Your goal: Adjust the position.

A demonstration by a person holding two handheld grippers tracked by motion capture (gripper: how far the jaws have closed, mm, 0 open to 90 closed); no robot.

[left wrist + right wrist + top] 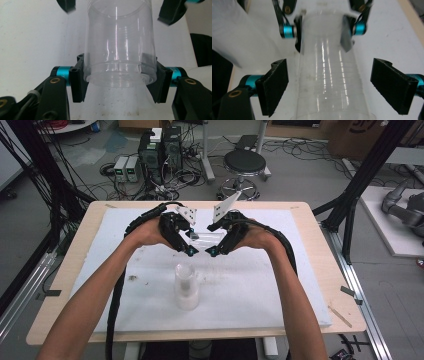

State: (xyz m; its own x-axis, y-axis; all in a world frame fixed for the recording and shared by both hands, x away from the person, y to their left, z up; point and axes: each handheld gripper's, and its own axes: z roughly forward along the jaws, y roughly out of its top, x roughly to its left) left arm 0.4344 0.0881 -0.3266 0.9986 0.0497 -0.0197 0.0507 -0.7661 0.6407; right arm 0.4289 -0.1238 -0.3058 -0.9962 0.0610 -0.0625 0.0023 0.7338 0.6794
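A clear plastic cup [206, 238] hangs on its side above the white board, between my two grippers. My left gripper [190, 242] is shut on one end of it. In the left gripper view the black pads [78, 80] press on the cup [120, 50] from both sides. My right gripper [216, 242] faces it from the other end and stands open. In the right gripper view the cup [329, 75] lies between the pads [274, 85] with a gap on each side. The left gripper [323, 32] grips the cup's far end there.
A second clear cup [186, 287] stands upright on the white foam board [280, 285], nearer the person. The board covers most of the wooden table [325, 270]. A black stool [244, 165] and cables are on the floor beyond the table.
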